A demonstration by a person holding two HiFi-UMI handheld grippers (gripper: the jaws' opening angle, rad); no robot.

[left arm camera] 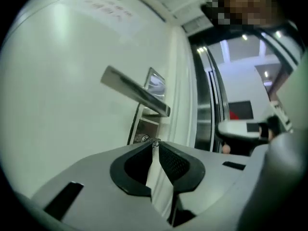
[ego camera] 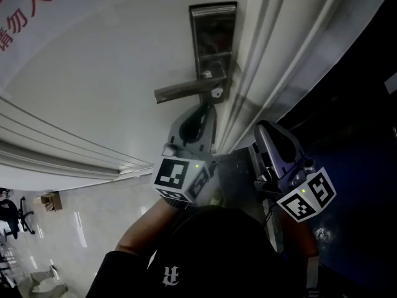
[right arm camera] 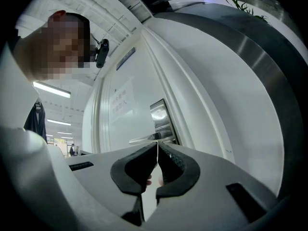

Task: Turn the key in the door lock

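White door (ego camera: 124, 73) with its lock fittings, above a pale glossy floor (ego camera: 105, 210).

A tall brushed-metal lock plate (ego camera: 214, 36) is fixed near the door's right edge. A flat grey metal lever handle (ego camera: 180, 90) reaches left from the plate's lower part. A small silvery key (ego camera: 216, 93) sits at the plate just beneath the handle's root. A white paper notice with red characters (ego camera: 25, 17) is stuck to the door well to the left. On the floor, far off, stand a black office chair (ego camera: 15, 213) and a brown cardboard box (ego camera: 51, 200).
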